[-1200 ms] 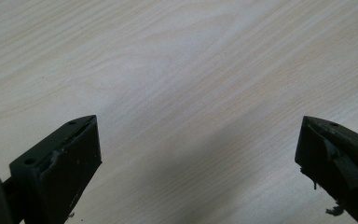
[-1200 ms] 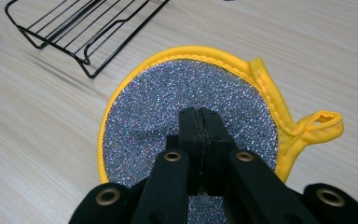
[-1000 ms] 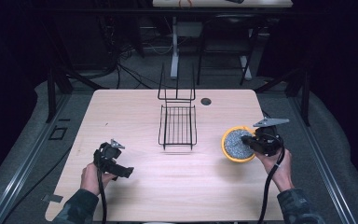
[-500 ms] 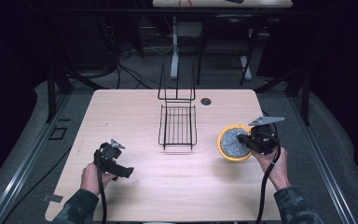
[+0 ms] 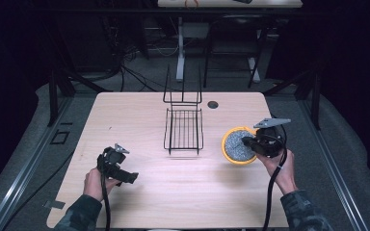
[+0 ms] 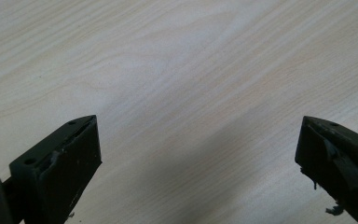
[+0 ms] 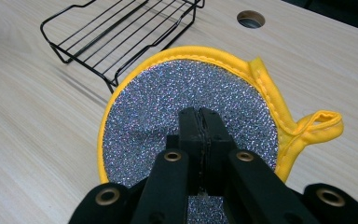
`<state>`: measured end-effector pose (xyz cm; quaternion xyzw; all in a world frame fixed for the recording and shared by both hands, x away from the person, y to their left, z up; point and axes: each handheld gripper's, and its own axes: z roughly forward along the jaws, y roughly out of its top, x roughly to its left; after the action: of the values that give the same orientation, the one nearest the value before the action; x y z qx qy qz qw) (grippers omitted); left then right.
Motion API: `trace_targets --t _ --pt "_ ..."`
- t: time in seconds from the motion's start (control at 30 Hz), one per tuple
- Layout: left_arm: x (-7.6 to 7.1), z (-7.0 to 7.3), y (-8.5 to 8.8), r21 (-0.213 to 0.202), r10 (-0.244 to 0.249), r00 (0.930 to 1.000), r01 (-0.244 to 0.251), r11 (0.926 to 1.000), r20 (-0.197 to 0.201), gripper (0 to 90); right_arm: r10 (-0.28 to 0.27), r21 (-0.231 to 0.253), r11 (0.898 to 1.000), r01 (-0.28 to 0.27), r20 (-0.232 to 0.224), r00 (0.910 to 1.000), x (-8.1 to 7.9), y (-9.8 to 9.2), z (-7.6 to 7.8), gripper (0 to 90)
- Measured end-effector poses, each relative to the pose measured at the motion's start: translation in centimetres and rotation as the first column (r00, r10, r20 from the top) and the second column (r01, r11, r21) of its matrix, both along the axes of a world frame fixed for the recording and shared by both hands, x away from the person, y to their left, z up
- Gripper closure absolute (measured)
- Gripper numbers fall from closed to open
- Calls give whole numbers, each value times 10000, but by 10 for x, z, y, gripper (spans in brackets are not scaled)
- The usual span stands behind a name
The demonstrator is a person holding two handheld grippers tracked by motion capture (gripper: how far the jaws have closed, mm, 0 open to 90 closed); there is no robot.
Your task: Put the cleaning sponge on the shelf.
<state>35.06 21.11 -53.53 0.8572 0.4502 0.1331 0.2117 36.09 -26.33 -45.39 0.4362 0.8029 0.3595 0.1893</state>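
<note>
Right gripper (image 5: pixel 246 142), jaws pinched together over the yellow-rimmed pad (image 5: pixel 236 145), now farther left; left gripper (image 5: pixel 131 177) wide.

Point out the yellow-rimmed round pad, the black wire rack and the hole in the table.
round pad (image 7: pixel 191 88): right gripper view, its sparkly grey face.
wire rack (image 7: pixel 121 35): right gripper view, its floor wires.
table hole (image 7: pixel 251 19): right gripper view, its opening.

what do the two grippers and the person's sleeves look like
Both are black. The left gripper has blocky, squared jaws with worn pads. The right gripper has brass-coloured rivets on its linkage and a grey three-cornered plate on top. A black cable trails from each. The sleeves are a dark camouflage pattern.
</note>
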Motion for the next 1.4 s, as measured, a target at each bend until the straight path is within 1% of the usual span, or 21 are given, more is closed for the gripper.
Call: trace_targets --t 0.1,0.13,0.37,0.43,0.57,0.93,1.27,1.4 --pt "0 0 0 2 0 10000 0 10000 3 1 78 -39 10000 -78 52 10000 1 2 3 892" --pt "0 0 0 0 -2 10000 2 10000 1 1 84 -3 10000 -84 144 9999 1 3 3 892" --pt "0 0 0 -1 -17 10000 17 10000 -4 1 259 -51 9997 -258 94 9996 3 11 5 892" --pt "0 0 0 -1 -19 10000 19 10000 -4 1 317 -43 9995 -316 187 9993 4 13 6 892" --pt "0 0 0 4 -9 10000 9 10000 1 1 404 1 9992 -405 219 9989 6 17 9 892" --pt "0 0 0 -5 -12 10000 12 10000 1 1 558 59 9984 -560 265 9981 10 26 12 891" --pt "0 0 0 -37 -33 10000 33 10000 -11 1 761 -36 9971 -760 283 9967 14 36 12 891" --pt "0 0 0 -32 -31 10000 31 10000 -26 1 790 41 9969 -792 330 9963 15 39 14 891"
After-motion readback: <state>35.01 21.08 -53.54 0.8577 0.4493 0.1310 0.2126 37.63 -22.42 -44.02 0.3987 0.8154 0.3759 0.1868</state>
